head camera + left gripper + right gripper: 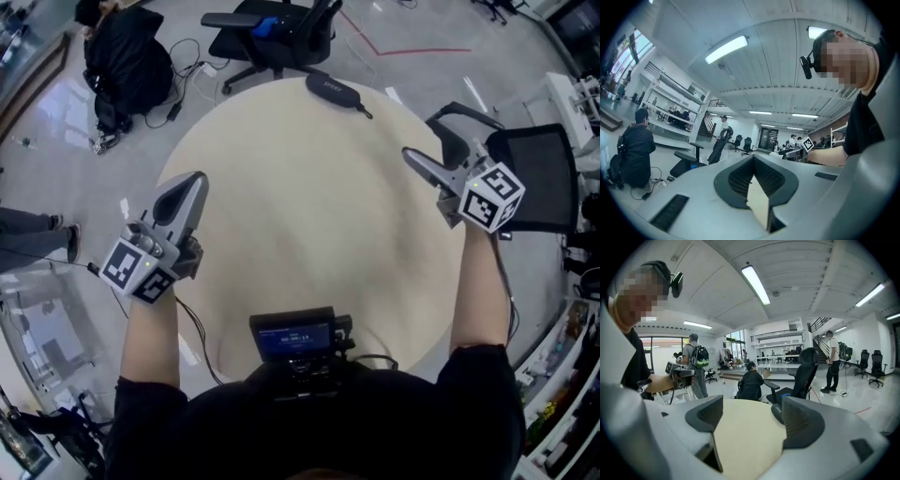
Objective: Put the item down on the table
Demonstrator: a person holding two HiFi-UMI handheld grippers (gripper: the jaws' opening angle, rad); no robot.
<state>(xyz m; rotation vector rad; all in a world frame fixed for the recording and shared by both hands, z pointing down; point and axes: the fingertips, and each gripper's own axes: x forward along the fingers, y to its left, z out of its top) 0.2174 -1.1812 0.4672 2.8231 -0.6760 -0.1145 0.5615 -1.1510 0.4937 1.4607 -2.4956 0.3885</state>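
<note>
Black case (336,91) at far edge of round table (309,216), office chair (272,37) behind

A black office chair (272,37) stands on the grey floor (112,178), with a person in black (127,56) crouching left of it beside loose cables (187,61). A mesh chair (544,173) stands at the right.

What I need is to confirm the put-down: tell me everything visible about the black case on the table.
The black case is a slim, oblong pouch, soft-looking, with faint pale print on top and a short strap trailing from one end. It lies flat at the far edge of the table. Only the table touches it.
</note>
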